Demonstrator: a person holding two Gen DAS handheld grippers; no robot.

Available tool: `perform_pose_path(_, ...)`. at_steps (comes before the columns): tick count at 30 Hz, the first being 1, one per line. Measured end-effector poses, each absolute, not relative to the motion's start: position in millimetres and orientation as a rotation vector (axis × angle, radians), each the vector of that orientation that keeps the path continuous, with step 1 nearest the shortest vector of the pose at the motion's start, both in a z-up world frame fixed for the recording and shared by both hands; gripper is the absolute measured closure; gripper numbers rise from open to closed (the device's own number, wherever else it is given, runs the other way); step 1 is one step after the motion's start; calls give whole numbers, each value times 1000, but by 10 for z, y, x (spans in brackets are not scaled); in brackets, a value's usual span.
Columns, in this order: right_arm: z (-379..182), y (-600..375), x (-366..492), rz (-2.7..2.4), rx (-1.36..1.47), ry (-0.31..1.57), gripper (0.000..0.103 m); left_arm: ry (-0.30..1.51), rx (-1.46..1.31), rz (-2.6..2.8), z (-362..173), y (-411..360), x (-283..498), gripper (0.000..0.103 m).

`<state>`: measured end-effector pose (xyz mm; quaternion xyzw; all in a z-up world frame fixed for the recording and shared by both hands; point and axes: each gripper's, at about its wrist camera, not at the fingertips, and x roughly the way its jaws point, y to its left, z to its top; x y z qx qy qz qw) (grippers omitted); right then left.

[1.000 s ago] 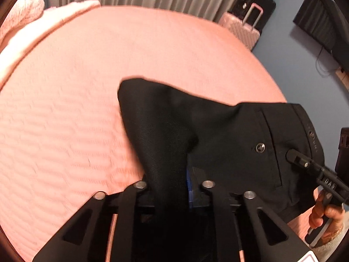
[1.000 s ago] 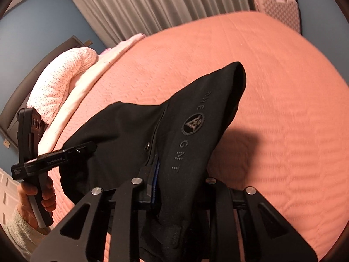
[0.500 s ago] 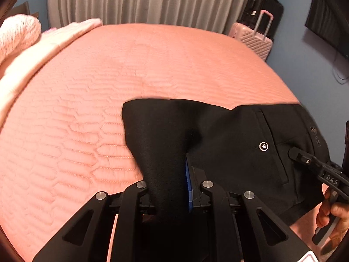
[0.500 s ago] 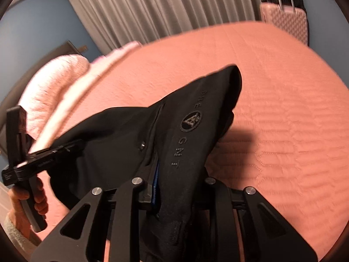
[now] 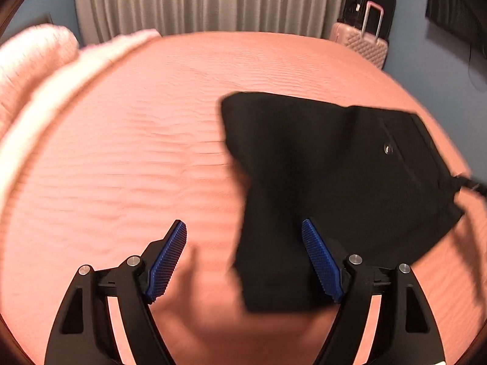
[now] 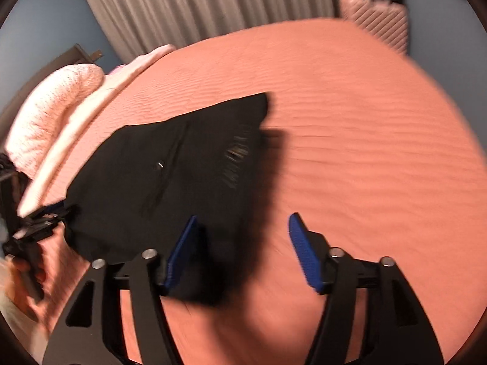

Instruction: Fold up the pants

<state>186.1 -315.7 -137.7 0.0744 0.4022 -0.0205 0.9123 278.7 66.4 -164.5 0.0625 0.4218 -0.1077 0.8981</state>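
Black pants [image 5: 319, 167] lie folded and blurred on the salmon bedspread [image 5: 121, 167], button and waistband toward the right. My left gripper [image 5: 242, 222] hovers over their near corner with its jaws opening. The cloth reaches between the blue pads [image 5: 319, 258], but neither pad presses on it. In the right wrist view the pants [image 6: 167, 167] sit left of centre, logo side up. My right gripper [image 6: 243, 216] is also opening, with the fabric's near edge loose by its left pad [image 6: 182, 249]. The other gripper shows at each view's edge [image 5: 471, 184] [image 6: 30, 231].
Pale pink pillows [image 6: 51, 106] and a folded blanket line the bed's left side. A pink suitcase [image 5: 362, 42] and a black one stand past the far corner by the grey curtain [image 5: 197, 0]. A person's hand [image 6: 18, 273] holds the left gripper.
Both grippers were shut on the lifted pants. Now both sets of jaws have spread apart and the pants have dropped onto the bedspread, free of the pads.
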Motion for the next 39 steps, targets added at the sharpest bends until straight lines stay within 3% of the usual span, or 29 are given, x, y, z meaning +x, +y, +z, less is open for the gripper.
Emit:
perform_pose_path(5, -809, -3011, 1177, -102, 206, 751, 40, 747, 425, -28, -1051, 322, 2156, 27)
perform_pose_path(6, -653, -2909, 1065, -117, 221, 725, 35, 707, 444, -13, -881, 192, 2004, 27)
perform_pose_path(9, -332, -2584, 879, -199, 173, 660, 21, 666, 423, 1, -544, -62, 1735, 27)
perform_pose_path(15, -79, -2093, 728, -269, 85, 577, 20, 683, 261, -58, -222, -211, 1424, 26)
perform_pose_path(26, -280, -1896, 815, -258, 83, 569, 20, 746, 138, -55, -437, -152, 1508, 26)
perform_pose_path(39, -575, -1839, 919, -256, 35, 612, 20, 772, 178, -55, -745, -211, 1596, 26)
